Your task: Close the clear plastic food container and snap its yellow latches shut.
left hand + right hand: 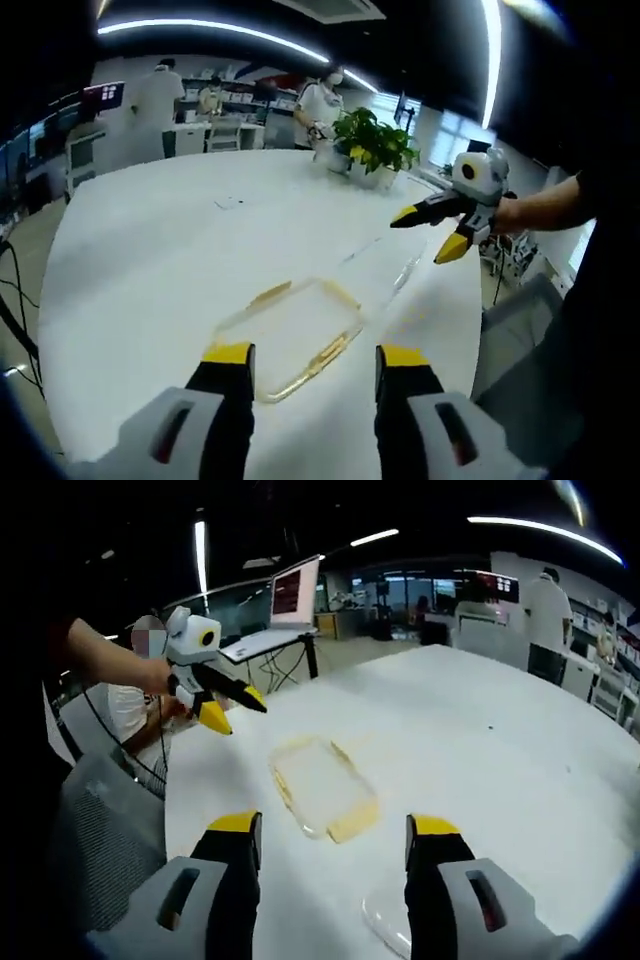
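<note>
White round desk (150,250), open-plan office behind, potted plant (375,150) at upper centre of the left gripper view. Left gripper (315,360) at bottom centre, jaws spread wide, nothing between them. Right gripper (335,830) likewise released and empty, low in the right gripper view. Just ahead of both, mid-frame, lies the clear container (295,335) with yellow latches (270,293) along its edges. What looks like the clear lid (385,265) lies beside it, toward centre right; hard to be sure. Judgement: thin plastic, light, stiff but slippery on the desk; likely to skate if pushed. Best to take the lid by a rim, then press each latch at its tab.
</note>
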